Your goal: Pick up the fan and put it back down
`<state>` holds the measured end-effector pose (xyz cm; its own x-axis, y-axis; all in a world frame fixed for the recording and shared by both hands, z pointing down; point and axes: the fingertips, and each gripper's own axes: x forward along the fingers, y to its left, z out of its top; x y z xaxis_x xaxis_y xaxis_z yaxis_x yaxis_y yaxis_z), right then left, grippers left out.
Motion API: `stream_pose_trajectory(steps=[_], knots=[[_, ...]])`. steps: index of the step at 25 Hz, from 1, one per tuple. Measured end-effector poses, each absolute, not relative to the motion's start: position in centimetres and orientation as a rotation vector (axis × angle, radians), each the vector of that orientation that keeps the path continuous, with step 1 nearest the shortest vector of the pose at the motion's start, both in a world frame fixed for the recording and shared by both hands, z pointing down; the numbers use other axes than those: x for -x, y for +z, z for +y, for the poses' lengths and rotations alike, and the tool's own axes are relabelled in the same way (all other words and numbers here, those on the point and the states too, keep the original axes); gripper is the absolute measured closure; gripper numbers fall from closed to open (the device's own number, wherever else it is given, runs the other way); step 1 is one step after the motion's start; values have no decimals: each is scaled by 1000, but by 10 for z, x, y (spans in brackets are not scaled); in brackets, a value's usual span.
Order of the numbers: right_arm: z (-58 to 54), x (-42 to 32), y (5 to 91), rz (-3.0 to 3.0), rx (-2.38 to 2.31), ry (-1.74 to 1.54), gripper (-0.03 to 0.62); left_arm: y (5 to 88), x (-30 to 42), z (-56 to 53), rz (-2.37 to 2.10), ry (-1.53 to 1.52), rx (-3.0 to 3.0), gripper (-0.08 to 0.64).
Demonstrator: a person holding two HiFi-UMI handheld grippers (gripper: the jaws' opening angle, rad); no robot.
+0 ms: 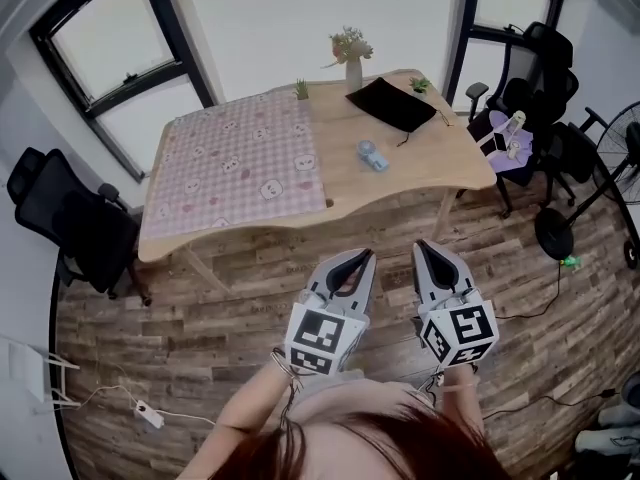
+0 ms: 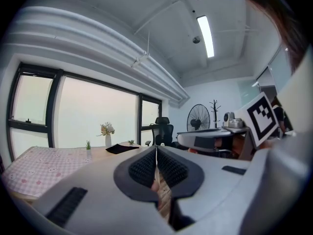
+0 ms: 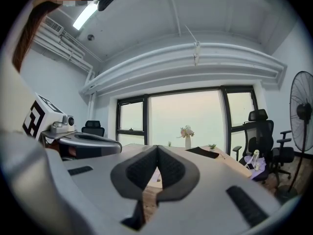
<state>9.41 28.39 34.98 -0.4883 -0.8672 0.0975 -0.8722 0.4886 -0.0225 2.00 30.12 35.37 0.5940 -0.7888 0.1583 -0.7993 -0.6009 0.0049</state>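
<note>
With the left gripper (image 1: 366, 258) and right gripper (image 1: 421, 248) jaws closed and empty, the small pale-blue fan (image 1: 372, 155) on the light wooden bench (image 1: 425, 163) lies well ahead of them, so open one before reaching it.

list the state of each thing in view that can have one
left gripper: shut, empty, short of the table
right gripper: shut, empty, short of the table
small blue fan: lying on the table, untouched
vase: upright, holding flowers
black pouch: lying flat on the table
checked cloth: spread flat over part of the table
</note>
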Motion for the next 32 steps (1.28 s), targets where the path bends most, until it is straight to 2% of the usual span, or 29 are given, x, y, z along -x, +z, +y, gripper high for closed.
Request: stream_pose_trajectory(steps=[10, 32], knots=[[250, -83, 358, -2630, -1587, 156, 595, 366, -5, 269, -1337, 228, -2718, 549], [146, -87, 372, -2555, -1566, 9, 595, 383, -8, 175, -1388, 223, -2675, 549]])
